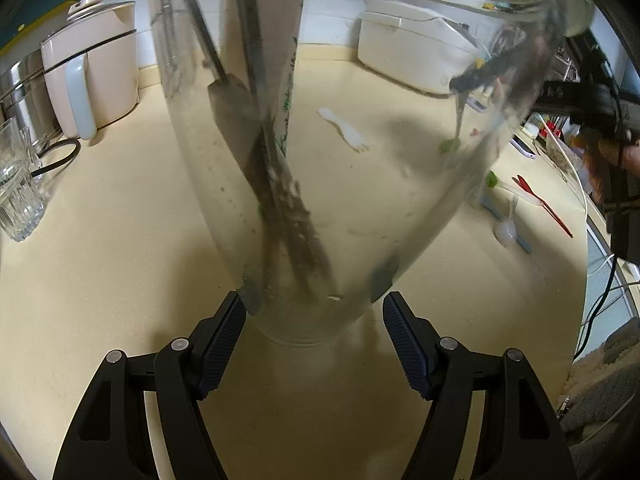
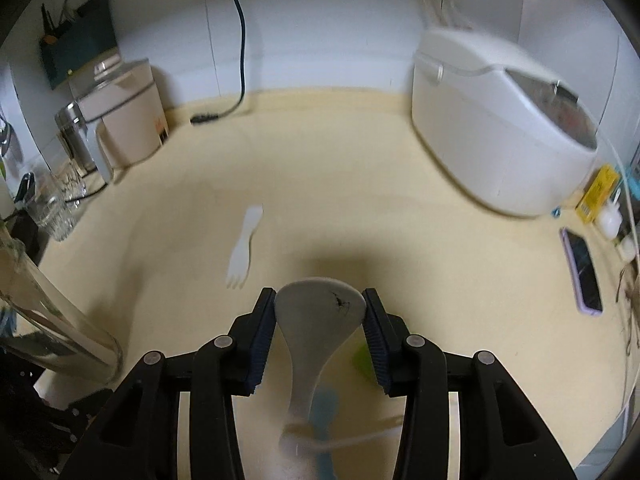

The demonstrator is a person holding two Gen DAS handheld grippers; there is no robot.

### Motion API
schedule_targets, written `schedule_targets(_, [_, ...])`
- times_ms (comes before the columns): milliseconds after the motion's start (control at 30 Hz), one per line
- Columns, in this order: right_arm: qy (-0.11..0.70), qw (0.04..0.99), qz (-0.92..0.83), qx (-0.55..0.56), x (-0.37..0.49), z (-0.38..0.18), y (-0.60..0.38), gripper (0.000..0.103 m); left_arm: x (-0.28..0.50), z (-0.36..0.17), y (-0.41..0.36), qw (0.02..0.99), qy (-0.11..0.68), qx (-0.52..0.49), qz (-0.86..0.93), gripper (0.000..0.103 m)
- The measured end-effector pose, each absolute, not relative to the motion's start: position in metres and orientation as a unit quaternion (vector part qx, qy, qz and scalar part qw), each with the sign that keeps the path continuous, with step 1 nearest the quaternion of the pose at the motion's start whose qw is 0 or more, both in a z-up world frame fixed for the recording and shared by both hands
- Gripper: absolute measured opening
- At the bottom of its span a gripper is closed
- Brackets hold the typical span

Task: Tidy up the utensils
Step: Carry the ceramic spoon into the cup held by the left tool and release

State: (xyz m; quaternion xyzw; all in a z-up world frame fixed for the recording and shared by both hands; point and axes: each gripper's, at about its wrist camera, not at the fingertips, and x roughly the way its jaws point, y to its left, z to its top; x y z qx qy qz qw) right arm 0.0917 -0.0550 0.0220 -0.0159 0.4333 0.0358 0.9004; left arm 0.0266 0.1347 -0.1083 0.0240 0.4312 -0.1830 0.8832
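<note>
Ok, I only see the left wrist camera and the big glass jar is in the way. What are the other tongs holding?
Observer: The right tongs pinch a grey rice paddle by its wide end.
Operator: Is the paddle broken?
Observer: It has a small dark crack mark close to the right pad.
Operator: What's by the back wall, past my glass jar?
Observer: A black cable hangs down the wall, and its end lies on the counter.
</note>
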Motion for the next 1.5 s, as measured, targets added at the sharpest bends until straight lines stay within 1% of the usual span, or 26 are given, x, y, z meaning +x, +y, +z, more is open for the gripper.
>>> schedule_targets(733, [0.317, 0.942, 0.104, 0.035, 0.065, 0.156, -0.037, 0.043, 0.027, -0.108, 0.135, 0.883, 0.431, 0.024, -0.183, 0.074])
schedule_targets(1133, [0.299, 0.936, 0.182, 0.043, 0.050, 0.187, -0.003, 0.043, 0.027, -0.109, 0.135, 0.883, 0.431, 0.023, -0.184, 0.074])
schedule_targets(1500, [0.308, 0.915, 0.258, 0.020, 0.041, 0.184, 0.041, 0.043, 0.027, -0.109, 0.134, 0.883, 0.432, 0.023, -0.184, 0.074])
